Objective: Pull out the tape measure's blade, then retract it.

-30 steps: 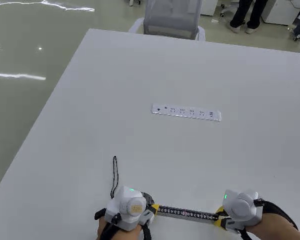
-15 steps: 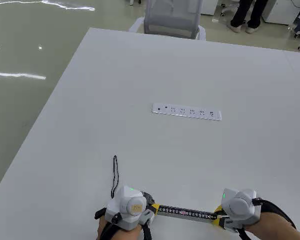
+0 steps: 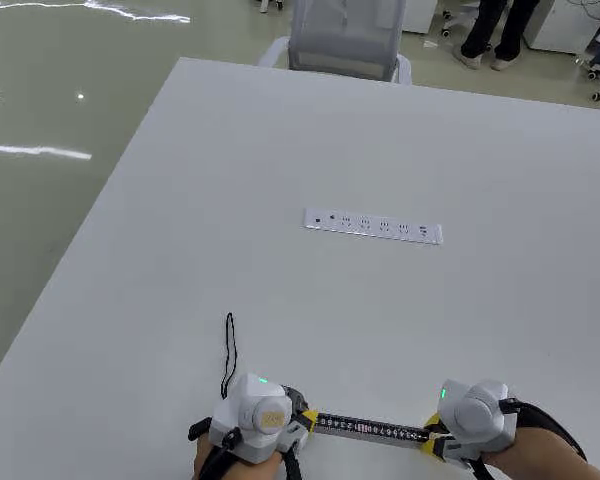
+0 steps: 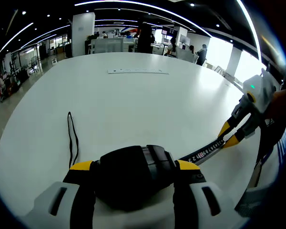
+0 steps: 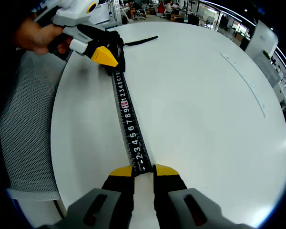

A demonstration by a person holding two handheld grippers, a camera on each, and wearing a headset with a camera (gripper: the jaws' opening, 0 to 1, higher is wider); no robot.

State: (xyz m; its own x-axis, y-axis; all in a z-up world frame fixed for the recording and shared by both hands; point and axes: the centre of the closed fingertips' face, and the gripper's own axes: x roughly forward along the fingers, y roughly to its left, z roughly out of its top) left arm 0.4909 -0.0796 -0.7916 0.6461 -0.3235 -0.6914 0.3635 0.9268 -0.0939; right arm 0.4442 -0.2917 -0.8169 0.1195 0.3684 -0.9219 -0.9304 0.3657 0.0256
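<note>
The left gripper (image 3: 302, 426) clamps the tape measure case (image 4: 133, 179) near the table's (image 3: 380, 140) front edge; the right gripper (image 5: 143, 170) pinches the blade tip (image 5: 140, 161). Hold case steady; move tip straight, untwisted.

"Where is the tape measure (image 4: 133, 185), going by the power strip (image 3: 373, 225)?"

"On the table (image 3: 280, 130), well to the near side of the strip and left of it, clamped in the left gripper (image 4: 134, 167)."

"And the blade (image 5: 128, 119)?"

"It runs right from the case, its end pinched in the right gripper (image 5: 143, 170), about level with the strip's right end."

"Anything else?"

"A cord (image 3: 229, 352) lies nearer than the strip, to its left. A chair (image 3: 345, 30) stands beyond the strip, past the table's far edge."
</note>
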